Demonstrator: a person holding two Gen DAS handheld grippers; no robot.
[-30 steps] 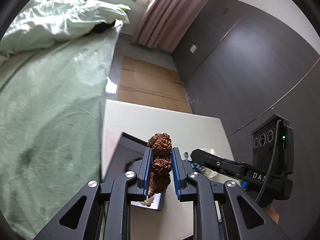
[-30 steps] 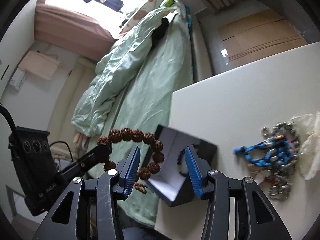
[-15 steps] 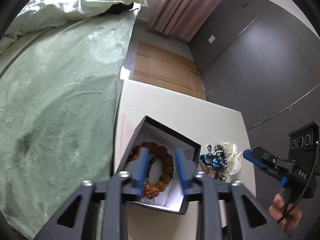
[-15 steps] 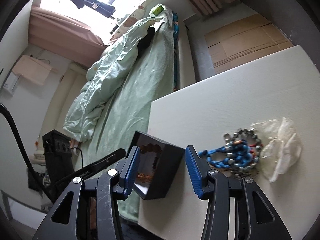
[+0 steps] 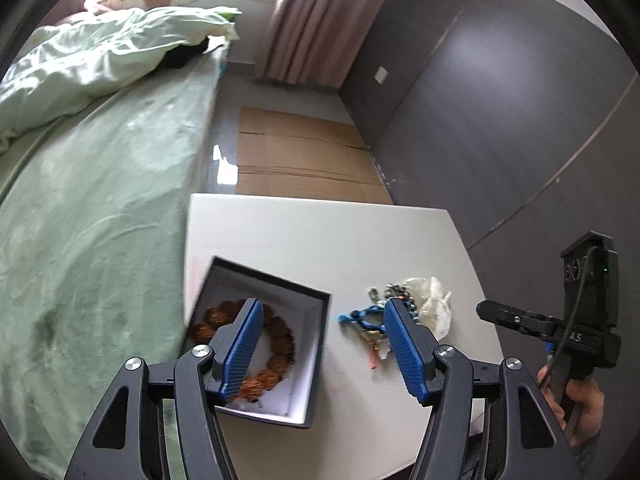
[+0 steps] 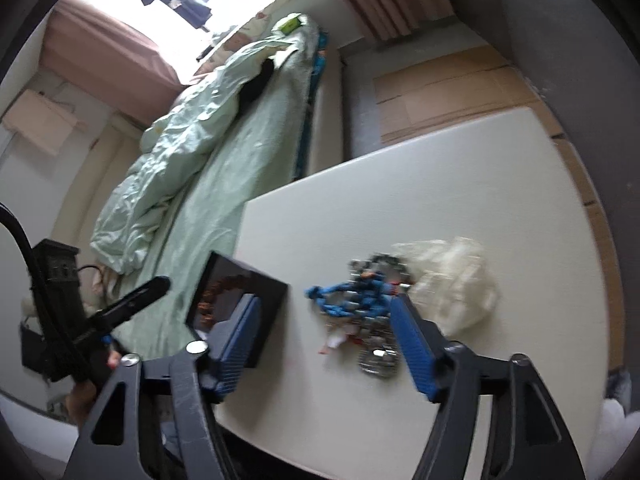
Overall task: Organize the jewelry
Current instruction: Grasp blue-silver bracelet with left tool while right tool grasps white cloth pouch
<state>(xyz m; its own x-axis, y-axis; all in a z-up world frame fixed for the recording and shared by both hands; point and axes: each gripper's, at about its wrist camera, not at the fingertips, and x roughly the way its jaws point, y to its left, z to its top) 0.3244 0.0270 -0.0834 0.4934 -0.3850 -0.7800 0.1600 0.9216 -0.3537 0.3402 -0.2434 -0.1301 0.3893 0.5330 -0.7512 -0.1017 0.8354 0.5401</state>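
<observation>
A dark jewelry box (image 5: 316,364) with a white lining sits at the table's left edge. A brown bead bracelet (image 5: 280,340) lies inside it; it also shows in the right wrist view (image 6: 218,290). My left gripper (image 5: 324,344) is open and empty above the box's right wall. A tangle of blue and silver bead jewelry (image 5: 372,316) lies right of the box, beside a crumpled clear bag (image 5: 434,304). My right gripper (image 6: 324,340) is open and empty, held over the blue jewelry (image 6: 352,296) and the box (image 6: 264,292).
The white table (image 5: 320,236) stands beside a bed with a green cover (image 5: 88,200). Flat cardboard (image 5: 296,160) lies on the floor beyond the table. A dark wall (image 5: 500,120) runs along the right.
My left gripper opened and let the brown bracelet go into the box, then drew back and up. My right gripper shifted right, toward the blue jewelry.
</observation>
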